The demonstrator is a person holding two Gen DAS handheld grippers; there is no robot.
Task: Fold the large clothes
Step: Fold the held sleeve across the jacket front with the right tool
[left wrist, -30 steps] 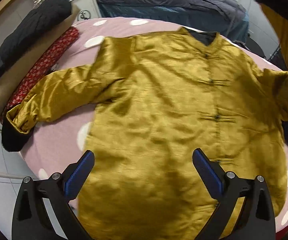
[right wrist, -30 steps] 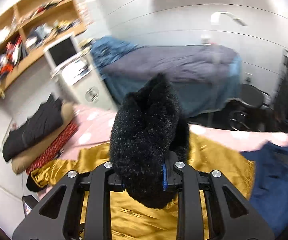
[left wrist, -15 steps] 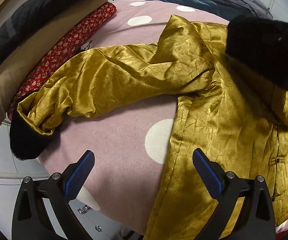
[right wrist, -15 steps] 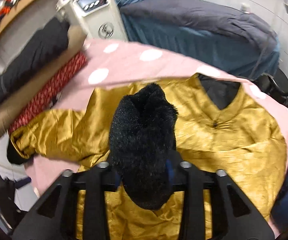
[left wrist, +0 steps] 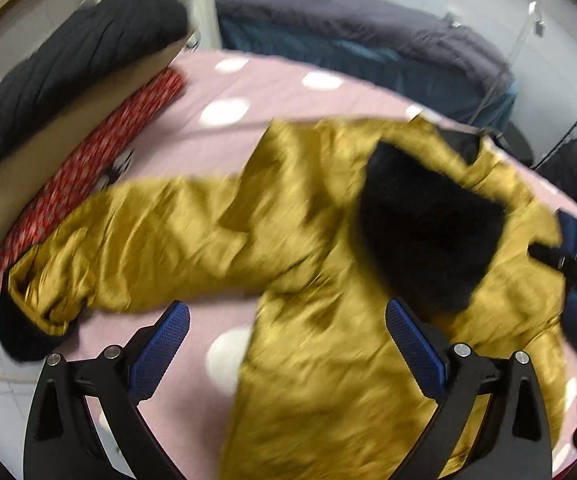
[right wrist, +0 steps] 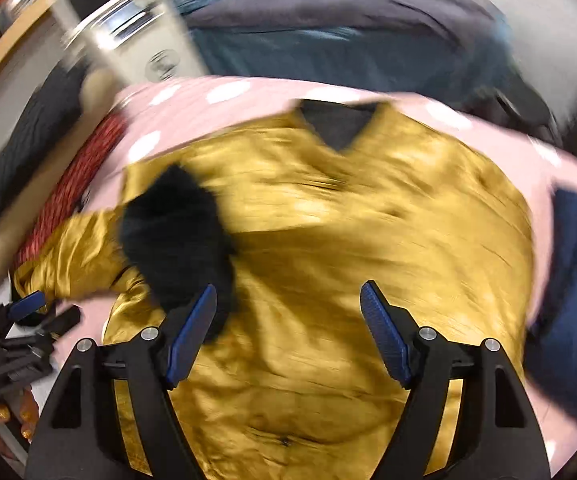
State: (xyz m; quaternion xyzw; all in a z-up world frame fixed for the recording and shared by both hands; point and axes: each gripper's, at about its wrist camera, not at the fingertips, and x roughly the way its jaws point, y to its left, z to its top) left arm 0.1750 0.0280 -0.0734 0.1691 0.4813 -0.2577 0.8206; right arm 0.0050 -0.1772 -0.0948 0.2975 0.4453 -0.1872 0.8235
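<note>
The right gripper [right wrist: 288, 328] fingers are opening, dropping the black cuff [right wrist: 176, 236] onto the yellow jacket [right wrist: 348, 240]. Left gripper [left wrist: 286, 344] fingers are spread: grab the other sleeve [left wrist: 136, 252] next.

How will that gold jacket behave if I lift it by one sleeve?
The gold jacket is creased and draped, so it will probably hang limp. Its shiny fabric looks slippery and may slide on the pink cloth. The furry black cuff likely weights the sleeve end.
</note>
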